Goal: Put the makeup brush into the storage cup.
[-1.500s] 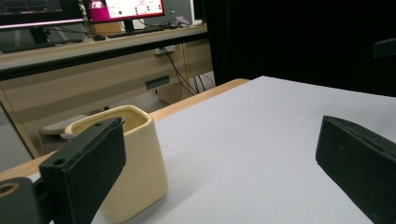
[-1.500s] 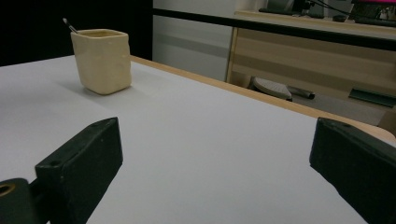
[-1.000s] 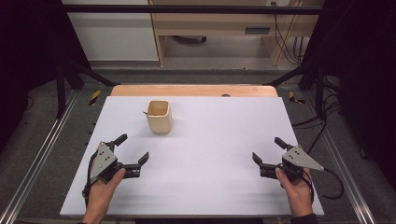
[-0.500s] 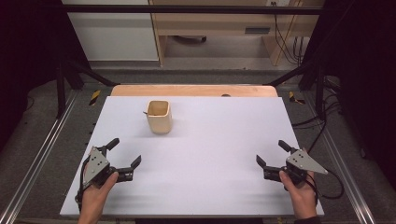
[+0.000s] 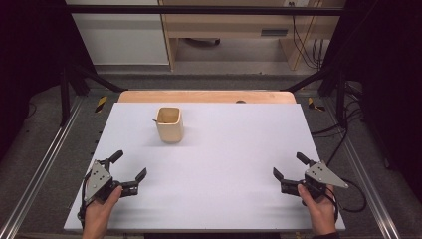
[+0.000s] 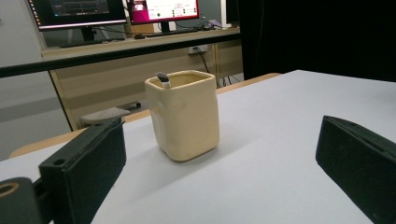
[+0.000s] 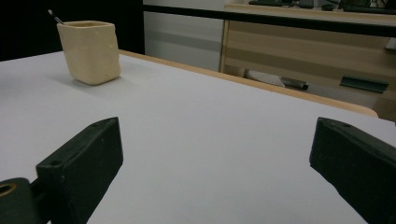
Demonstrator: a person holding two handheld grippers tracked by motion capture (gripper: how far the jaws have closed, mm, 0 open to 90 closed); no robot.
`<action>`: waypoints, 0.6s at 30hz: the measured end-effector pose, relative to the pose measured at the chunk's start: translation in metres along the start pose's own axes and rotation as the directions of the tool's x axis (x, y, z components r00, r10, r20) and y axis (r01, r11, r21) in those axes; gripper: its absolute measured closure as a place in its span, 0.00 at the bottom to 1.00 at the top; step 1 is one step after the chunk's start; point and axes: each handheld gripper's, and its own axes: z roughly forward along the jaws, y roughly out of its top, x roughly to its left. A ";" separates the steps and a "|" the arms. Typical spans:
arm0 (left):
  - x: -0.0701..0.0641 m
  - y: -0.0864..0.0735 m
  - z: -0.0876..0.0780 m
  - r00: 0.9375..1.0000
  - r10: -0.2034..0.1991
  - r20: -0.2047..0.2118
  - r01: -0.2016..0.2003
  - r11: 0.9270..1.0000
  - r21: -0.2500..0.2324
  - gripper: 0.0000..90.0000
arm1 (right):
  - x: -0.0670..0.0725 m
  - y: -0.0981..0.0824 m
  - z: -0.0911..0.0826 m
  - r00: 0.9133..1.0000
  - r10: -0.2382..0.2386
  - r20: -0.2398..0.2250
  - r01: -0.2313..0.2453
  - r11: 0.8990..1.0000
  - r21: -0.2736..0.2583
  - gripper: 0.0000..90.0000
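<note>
Here the white table bears a cream square cup upright toward its far left, a thin dark stick inside; left gripper and right gripper, jaws wide and empty, sit well apart near the front edge.

Left gripper: black body, two blocky black jaws, grey three-cornered plate on top with small dark screw holes, black cable at the wrist. Right gripper: same build, grey plate at 3 o'clock of its jaws, black cable looping off toward 4 o'clock. Bare forearms, no sleeves visible.
</note>
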 end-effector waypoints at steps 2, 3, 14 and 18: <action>0.000 -0.001 -0.001 1.000 -0.002 -0.001 0.002 1.000 -0.002 0.02 | 0.002 -0.001 0.002 1.000 0.009 -0.007 -0.009 1.000 0.002 0.03; -0.001 -0.002 -0.001 1.000 0.000 -0.001 0.000 1.000 -0.004 0.02 | 0.002 -0.002 0.004 1.000 0.010 -0.011 -0.010 1.000 0.001 0.03; -0.004 -0.004 0.002 1.000 -0.010 0.020 0.011 1.000 -0.021 0.02 | 0.014 -0.009 0.020 1.000 0.023 -0.021 -0.023 1.000 -0.016 0.04; -0.008 -0.001 0.010 0.999 -0.025 0.043 0.026 1.000 -0.016 0.02 | 0.016 -0.010 0.021 1.000 0.001 -0.008 -0.001 1.000 -0.020 0.04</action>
